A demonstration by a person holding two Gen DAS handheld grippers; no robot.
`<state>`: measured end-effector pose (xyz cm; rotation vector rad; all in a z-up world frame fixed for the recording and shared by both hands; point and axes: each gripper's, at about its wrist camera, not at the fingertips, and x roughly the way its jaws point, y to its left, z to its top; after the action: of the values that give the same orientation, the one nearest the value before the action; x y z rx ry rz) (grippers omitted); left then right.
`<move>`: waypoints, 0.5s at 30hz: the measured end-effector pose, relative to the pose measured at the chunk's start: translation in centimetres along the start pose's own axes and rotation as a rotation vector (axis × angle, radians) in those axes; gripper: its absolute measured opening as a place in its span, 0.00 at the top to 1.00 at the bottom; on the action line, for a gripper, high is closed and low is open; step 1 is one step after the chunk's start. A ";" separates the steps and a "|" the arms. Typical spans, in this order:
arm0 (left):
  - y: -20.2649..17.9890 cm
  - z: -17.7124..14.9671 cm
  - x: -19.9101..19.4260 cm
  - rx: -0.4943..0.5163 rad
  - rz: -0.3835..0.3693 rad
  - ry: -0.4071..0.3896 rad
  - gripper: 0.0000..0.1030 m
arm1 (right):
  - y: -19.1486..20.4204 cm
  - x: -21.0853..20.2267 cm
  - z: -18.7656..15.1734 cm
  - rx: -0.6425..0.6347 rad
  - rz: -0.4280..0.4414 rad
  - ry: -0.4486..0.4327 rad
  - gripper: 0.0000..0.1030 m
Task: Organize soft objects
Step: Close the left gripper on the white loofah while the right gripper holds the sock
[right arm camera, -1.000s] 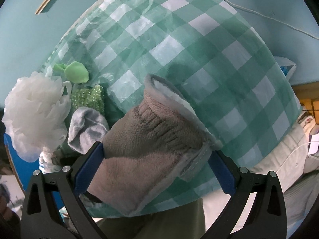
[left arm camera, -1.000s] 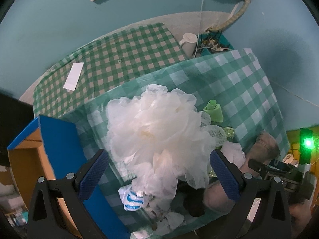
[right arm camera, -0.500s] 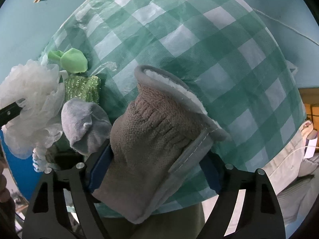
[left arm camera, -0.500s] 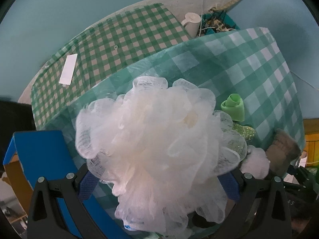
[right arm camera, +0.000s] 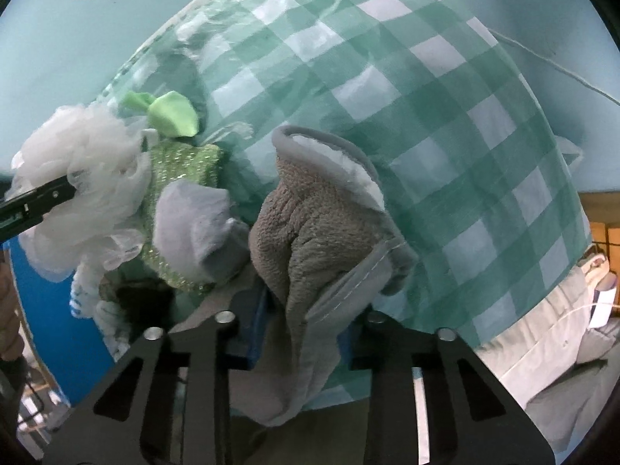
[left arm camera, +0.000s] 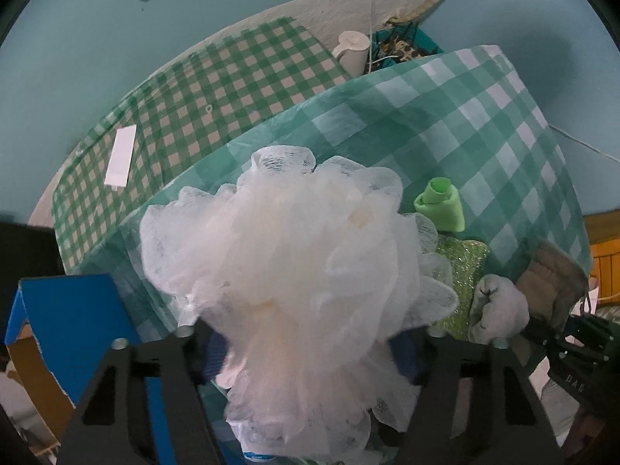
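Observation:
A white mesh bath pouf (left arm camera: 283, 255) fills the left wrist view, bulging out between the blue pads of my left gripper (left arm camera: 310, 352). The jaws are closing and press into it from both sides. In the right wrist view my right gripper (right arm camera: 300, 329) is closing on a grey-brown plush slipper (right arm camera: 310, 232) with white lining. Its pads pinch the slipper into folds. Both things lie on a table with a teal checked cloth (right arm camera: 387, 77). The pouf (right arm camera: 77, 170) shows at the left of that view, with a left finger (right arm camera: 35, 201) across it.
Between pouf and slipper lie a balled grey sock (right arm camera: 193, 224), a glittery green sponge (right arm camera: 182, 166) and a rolled light-green cloth (left arm camera: 441, 205). A blue box (left arm camera: 77, 321) stands at the table's left edge. Behind are a second checked table (left arm camera: 217, 89), a white mug (left arm camera: 352, 50) and a paper slip (left arm camera: 121, 155).
My left gripper came down over the pouf and its jaws drew in onto it. The right jaws went from wide apart to pinching the slipper, which bunched up between them.

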<state>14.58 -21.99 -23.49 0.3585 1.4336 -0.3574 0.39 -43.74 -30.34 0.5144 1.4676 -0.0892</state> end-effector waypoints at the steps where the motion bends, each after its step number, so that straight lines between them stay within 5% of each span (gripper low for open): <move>1: 0.1 -0.1 -0.2 0.003 0.001 -0.007 0.43 | 0.2 -0.2 -0.2 -0.010 0.004 0.000 0.77; 15: 1.1 -1.9 -2.8 -0.027 -0.053 -0.063 0.69 | 0.3 -5.6 -0.8 -0.099 -0.031 -0.068 0.79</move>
<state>13.09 -20.07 -20.87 0.2854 1.3873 -0.3889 -0.91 -44.52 -24.89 0.4047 1.4063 -0.0580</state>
